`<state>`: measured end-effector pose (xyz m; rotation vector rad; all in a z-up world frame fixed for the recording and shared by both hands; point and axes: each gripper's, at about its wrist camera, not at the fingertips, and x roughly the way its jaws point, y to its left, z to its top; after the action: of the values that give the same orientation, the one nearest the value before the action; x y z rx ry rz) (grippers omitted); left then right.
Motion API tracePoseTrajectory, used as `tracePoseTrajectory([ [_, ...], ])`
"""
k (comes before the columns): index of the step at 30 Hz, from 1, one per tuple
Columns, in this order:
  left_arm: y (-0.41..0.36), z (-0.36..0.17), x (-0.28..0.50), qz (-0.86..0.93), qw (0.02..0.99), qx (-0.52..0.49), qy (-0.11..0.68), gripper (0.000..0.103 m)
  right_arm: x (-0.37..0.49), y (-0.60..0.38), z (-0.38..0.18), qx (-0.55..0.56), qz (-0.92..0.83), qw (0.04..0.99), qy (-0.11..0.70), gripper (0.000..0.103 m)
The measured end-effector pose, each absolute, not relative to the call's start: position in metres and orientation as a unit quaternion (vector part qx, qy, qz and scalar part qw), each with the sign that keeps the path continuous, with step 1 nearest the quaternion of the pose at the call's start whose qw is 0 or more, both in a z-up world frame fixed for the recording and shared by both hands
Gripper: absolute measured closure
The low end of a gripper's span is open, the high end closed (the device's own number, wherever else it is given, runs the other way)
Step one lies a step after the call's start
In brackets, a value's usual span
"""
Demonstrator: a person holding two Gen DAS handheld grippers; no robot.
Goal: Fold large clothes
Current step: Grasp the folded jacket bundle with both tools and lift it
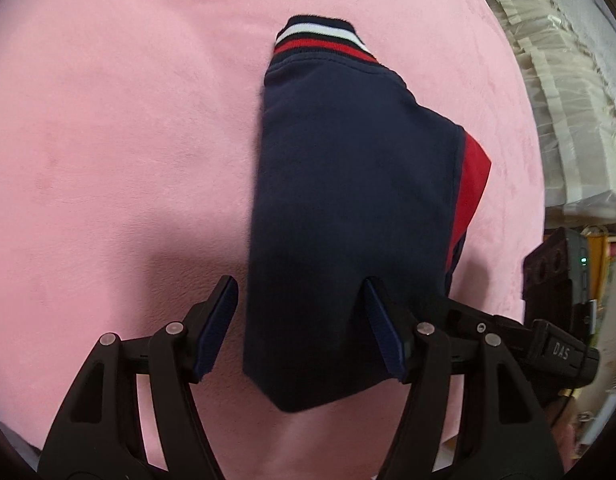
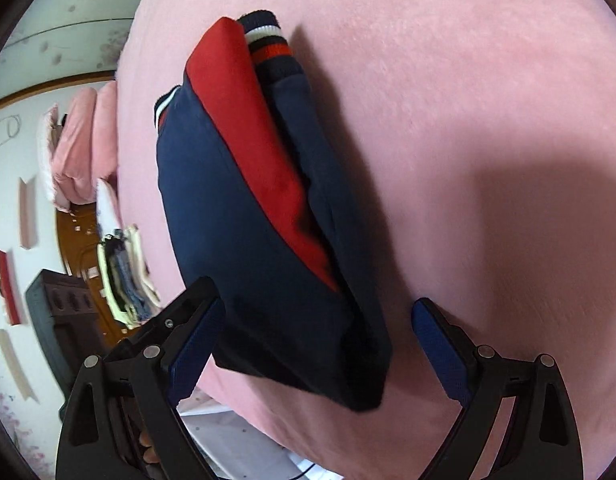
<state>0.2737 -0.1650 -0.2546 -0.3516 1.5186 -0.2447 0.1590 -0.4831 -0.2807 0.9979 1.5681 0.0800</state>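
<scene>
Garment: the navy garment (image 1: pixel 348 200) is folded into a long, thick bundle. It has red panels and a striped cuff.
Where the garment is: it lies flat on the pink blanket (image 1: pixel 127 140), close to the blanket's near edge.
Striped cuff: the cuff (image 1: pixel 320 36) sits at the far end of the garment. Its bands are navy, white and red.
Red panel: a red strip (image 2: pixel 259 152) runs along the garment's upper fold. From the left camera it peeks out on the garment's right side.
Left gripper: the left gripper (image 1: pixel 303 324) is over the near end of the garment. Its jaws stand apart. One blue pad (image 1: pixel 217 328) is just beside the garment's left edge. The other pad lies over the navy cloth. I cannot tell if the pads touch the cloth.
Right gripper: the right gripper (image 2: pixel 320 356) is also at the near end of the garment, with jaws wide apart. The near corner of the garment lies between the pads. The pads do not press on it.
Clothes stack: a pile of folded clothes (image 2: pixel 125 276) sits well away from the garment, past the blanket's left edge.
Shadow: a dark shadow (image 2: pixel 540 216) falls on the blanket to the right of the garment.
</scene>
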Motion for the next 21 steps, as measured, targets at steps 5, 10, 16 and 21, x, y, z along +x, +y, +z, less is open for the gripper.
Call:
tracePoseTrajectory([
  [5, -0.155, -0.276, 0.281, -0.136, 0.675, -0.212, 0.694, 0.036, 0.167, -0.483, -0.291, 0.448, 0.049, 0.59, 0.67, 0.008],
  [10, -0.146, -0.301, 0.286, -0.16, 0.644, -0.292, 0.689, 0.034, 0.178, -0.482, -0.302, 0.483, 0.068, 0.589, 0.644, 0.009],
  [16, -0.144, -0.323, 0.293, -0.184, 0.622, -0.339, 0.682, 0.034, 0.186, -0.49, -0.311, 0.502, 0.076, 0.583, 0.634, 0.019],
  [21, -0.135, -0.331, 0.295, -0.194, 0.615, -0.353, 0.678, 0.036, 0.178, -0.498, -0.315, 0.522, 0.079, 0.577, 0.623, 0.043],
])
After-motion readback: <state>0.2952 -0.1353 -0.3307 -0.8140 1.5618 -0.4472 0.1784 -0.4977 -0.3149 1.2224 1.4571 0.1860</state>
